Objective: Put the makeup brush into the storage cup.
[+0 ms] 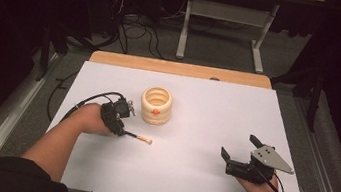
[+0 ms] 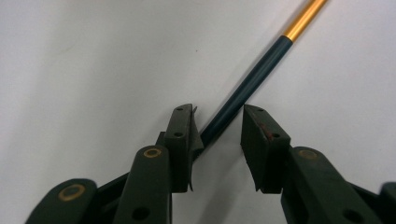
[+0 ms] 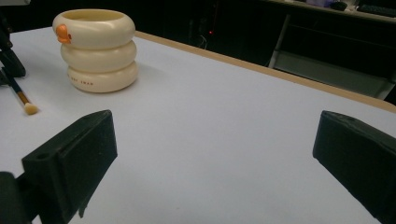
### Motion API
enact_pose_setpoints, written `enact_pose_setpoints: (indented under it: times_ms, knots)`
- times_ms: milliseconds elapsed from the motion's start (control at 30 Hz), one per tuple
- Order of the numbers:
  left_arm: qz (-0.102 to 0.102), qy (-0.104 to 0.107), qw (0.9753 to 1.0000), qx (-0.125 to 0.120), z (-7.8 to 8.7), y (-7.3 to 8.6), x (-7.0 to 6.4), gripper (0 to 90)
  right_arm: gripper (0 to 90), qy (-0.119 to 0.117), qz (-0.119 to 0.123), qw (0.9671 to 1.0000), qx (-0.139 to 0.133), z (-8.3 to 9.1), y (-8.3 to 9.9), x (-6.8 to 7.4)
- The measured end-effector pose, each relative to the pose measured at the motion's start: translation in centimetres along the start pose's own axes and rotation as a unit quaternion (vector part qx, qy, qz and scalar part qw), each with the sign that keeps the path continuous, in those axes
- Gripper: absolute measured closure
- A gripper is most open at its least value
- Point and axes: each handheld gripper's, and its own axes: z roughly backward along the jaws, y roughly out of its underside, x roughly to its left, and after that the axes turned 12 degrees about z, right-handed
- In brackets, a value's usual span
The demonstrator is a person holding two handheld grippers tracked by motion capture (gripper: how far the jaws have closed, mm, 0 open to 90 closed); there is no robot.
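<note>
A slim make-up brush (image 1: 141,138) lies on the white table (image 1: 194,129), its pale bristle tip pointing right. In the left gripper view its dark handle (image 2: 252,79) with a gold ferrule runs between the jaws of my left gripper (image 2: 217,123). The handle rests against the left jaw, with a gap to the right one, so the gripper is open. A cream ring-stacked cup (image 1: 156,105) with an orange duck mark stands just beyond the brush. My right gripper (image 1: 239,146) rests open at the near right, with nothing between its jaws.
The right gripper view has the cup (image 3: 95,49) at far left, with the brush tip (image 3: 29,108) beside it. The table's wooden far edge (image 1: 182,69) faces dark floor with cables and a desk frame (image 1: 230,18).
</note>
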Motion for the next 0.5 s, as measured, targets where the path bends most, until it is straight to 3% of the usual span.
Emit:
enact_pose_setpoints:
  times_ms: [500]
  knots:
    - [0.005,-0.004,1.0000,0.004,0.04,0.03,0.04,79.1,0.9,0.001,-0.006,1.0000,0.001,-0.02,0.03,-0.02]
